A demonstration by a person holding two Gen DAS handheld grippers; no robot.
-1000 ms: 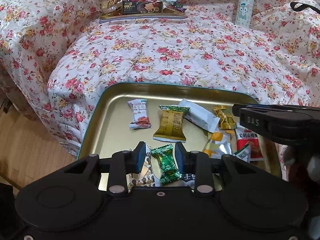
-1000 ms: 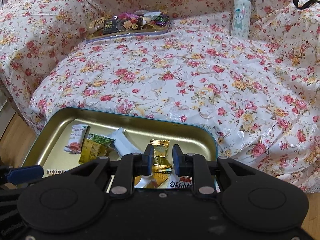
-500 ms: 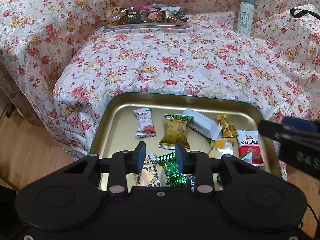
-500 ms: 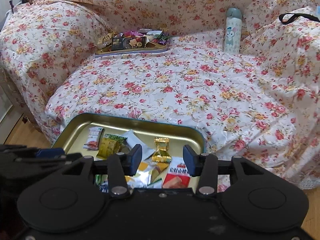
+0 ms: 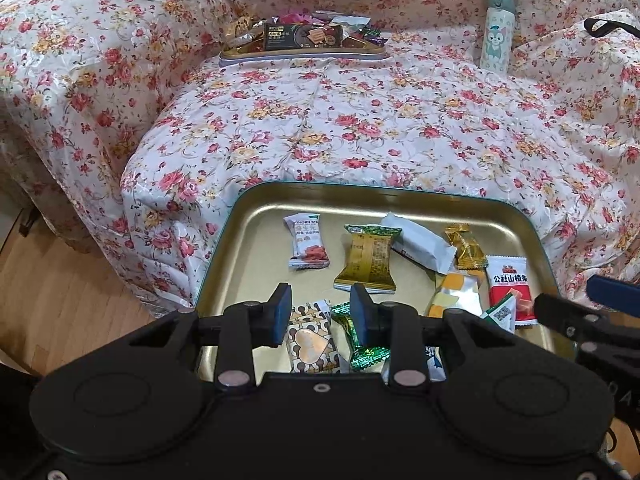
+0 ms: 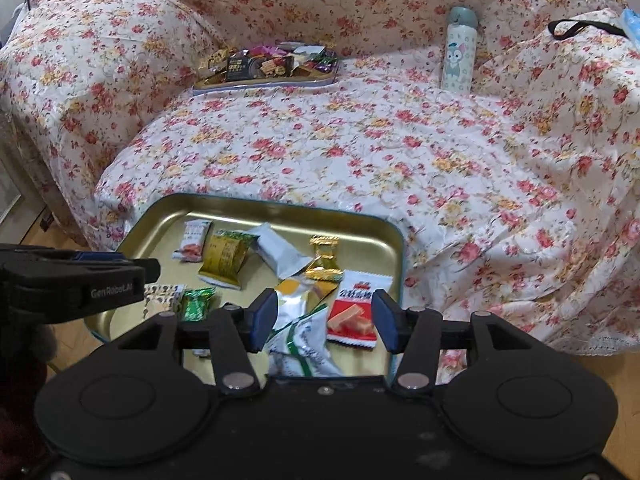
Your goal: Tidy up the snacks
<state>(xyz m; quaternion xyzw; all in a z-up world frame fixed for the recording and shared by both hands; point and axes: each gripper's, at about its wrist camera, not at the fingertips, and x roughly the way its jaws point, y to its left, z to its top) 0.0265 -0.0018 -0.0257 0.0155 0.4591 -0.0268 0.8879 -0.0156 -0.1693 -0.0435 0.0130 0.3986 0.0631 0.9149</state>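
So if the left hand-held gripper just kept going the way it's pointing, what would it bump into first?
Most likely the green twist-wrapped candy lying in the gold tray. It sits right between the open fingers of the left hand-held gripper, beside the heart-print packet. Depth is hard to judge, so the packet might be touched too.
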